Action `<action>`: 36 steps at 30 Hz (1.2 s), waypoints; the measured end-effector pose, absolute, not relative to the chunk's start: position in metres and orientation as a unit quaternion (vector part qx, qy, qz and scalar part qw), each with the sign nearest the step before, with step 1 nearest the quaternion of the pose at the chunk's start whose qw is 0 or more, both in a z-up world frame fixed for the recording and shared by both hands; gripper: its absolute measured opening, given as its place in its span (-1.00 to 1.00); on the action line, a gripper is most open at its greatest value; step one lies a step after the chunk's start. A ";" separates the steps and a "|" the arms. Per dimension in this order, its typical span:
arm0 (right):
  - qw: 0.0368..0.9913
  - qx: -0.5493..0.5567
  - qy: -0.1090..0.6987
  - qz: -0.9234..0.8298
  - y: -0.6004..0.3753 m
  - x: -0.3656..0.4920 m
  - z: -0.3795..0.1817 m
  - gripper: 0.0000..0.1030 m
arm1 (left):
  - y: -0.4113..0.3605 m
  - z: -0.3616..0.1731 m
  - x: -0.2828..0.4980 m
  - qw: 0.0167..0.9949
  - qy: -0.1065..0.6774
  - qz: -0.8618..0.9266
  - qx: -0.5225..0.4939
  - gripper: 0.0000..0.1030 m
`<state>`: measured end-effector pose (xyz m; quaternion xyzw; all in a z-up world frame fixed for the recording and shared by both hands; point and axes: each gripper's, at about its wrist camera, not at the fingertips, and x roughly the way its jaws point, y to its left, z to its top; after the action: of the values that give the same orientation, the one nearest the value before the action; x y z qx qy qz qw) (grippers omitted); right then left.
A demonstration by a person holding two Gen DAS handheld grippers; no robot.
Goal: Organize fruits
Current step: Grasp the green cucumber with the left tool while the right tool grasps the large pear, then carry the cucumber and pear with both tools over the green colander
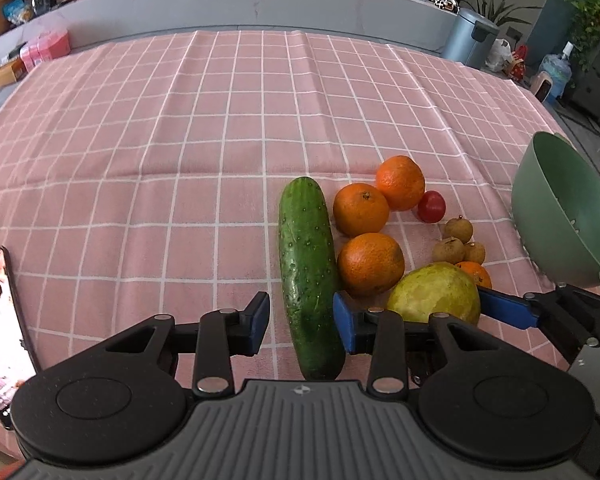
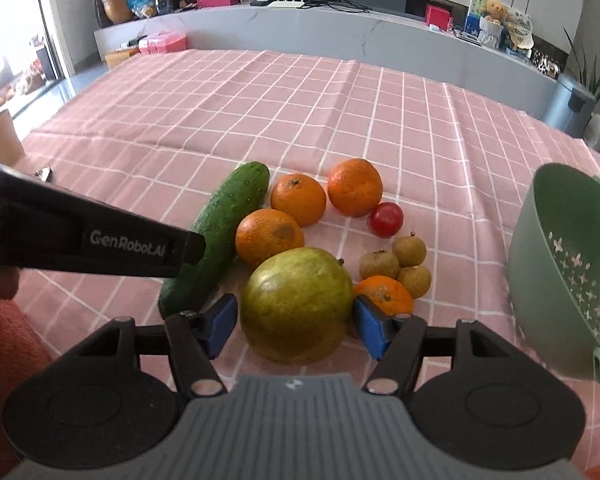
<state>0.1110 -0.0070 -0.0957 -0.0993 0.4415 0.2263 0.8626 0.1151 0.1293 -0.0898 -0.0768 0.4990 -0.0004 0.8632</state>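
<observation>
— Since you can't see my table, ask away

— Where's the fruit, and what are your hands doing?

— My left gripper (image 1: 302,322) hangs tilted down over the cucumber (image 1: 306,264), jaws apart with the near end of it between them. The pad at 3 o'clock looks to be against the skin, though I can't be sure; at 9 o'clock a strip of cloth shows between pad and cucumber, so it isn't clamped. My right gripper (image 2: 294,326) straddles the yellow-green fruit (image 2: 296,304) the same way, jaws spread, a sliver of gap on each side, nothing squeezed

— And the rest of the pile?

— From the cucumber, three oranges (image 2: 298,199) lie at about 3 o'clock, the nearest one touching it or just beside it. A small orange (image 2: 384,294) sits right by the yellow-green fruit at its 3 o'clock, partly behind my right pad. Three brown longans (image 2: 409,251) cluster just past that, and a red tomato (image 2: 385,219) rests against the farthest orange, at the longans' 11 o'clock

— Anything to put them in?

— A green colander (image 2: 540,240) stands at 3 o'clock of the whole heap, well apart, tipped so I see its perforated inside. Everything lies on a pink checked tablecloth (image 1: 180,140). Far out at 9 o'clock from the cucumber a phone (image 1: 0,328) lies with its screen lit
</observation>
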 end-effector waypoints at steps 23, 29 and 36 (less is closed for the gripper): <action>0.868 -0.052 0.471 0.150 -0.093 0.107 -0.087 0.16 | 0.138 -0.101 0.124 0.863 0.492 -0.003 -0.117 -0.13; 0.869 -0.024 0.474 0.140 -0.107 0.122 -0.095 0.16 | 0.141 -0.098 0.129 0.866 0.484 0.003 -0.129 -0.13; 0.868 -0.011 0.474 0.148 -0.114 0.130 -0.102 0.16 | 0.141 -0.103 0.146 0.860 0.492 0.013 -0.133 -0.09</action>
<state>0.1302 -0.1137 -0.1016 -0.0110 0.4739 0.1484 0.8679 0.1461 0.1406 -0.1034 -0.1329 0.4918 0.0129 0.8604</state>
